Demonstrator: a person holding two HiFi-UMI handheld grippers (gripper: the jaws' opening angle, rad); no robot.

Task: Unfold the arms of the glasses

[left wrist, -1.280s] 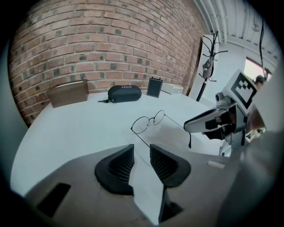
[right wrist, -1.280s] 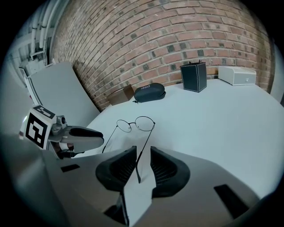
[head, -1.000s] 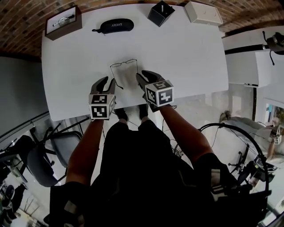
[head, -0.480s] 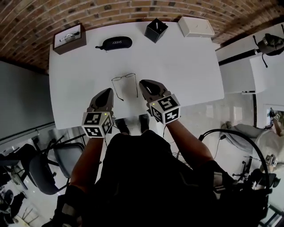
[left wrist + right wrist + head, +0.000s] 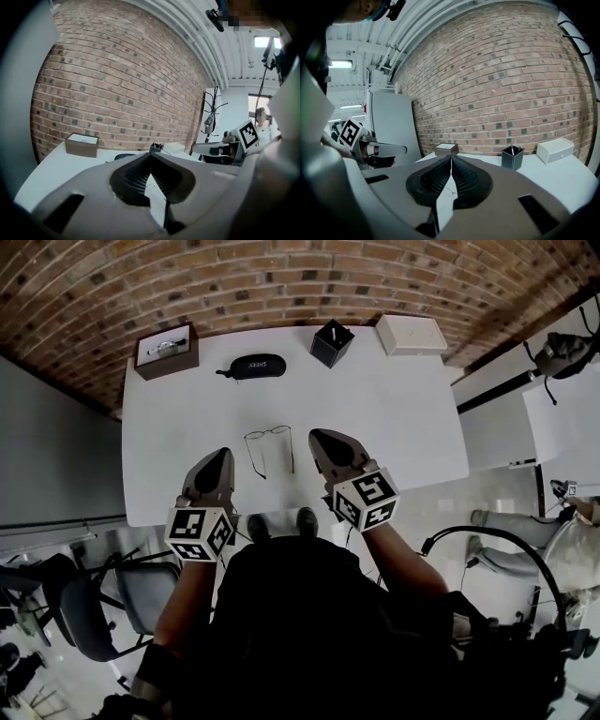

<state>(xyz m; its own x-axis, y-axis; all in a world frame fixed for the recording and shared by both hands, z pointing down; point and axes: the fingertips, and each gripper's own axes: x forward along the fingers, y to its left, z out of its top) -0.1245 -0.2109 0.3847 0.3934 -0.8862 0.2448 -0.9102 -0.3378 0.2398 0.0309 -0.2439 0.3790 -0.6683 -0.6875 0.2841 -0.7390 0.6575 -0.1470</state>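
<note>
- The thin wire-framed glasses with clear lenses [image 5: 268, 439] lie flat on the white tabletop [image 5: 394, 418]. They are just ahead of my two claws, in line with the gap between them, and touch neither.
- Both temple arms run back from the lenses toward me, apart from each other. One points roughly at my left claw [image 5: 223, 456] and the other at my right claw [image 5: 319, 437]. From that I judge both arms are already swung open.
- My left claw is closed tight, its jaws meeting at the tips with nothing pinched between them. Only tabletop shows through the slit behind the tips.
- My right claw is the same: jaws together and empty, with a faint trace of the glasses showing far below through the slit.
- Both claws hang above the near edge of the tabletop and point forward, nearly level, toward the brick wall [image 5: 281, 277].
- I take the unfolding itself to be done, and nothing looks left to grip or pull.
- From up here I cannot tell whether each hinge is opened to its stop. The arms are too thin to judge that.
- Far beyond my claws, along the back edge, sit a black oval glasses case [image 5: 253, 366], a brown open box [image 5: 166, 348], a black square pen holder [image 5: 332, 341] and a white flat box [image 5: 411, 334]. All are well apart from the glasses.
</note>
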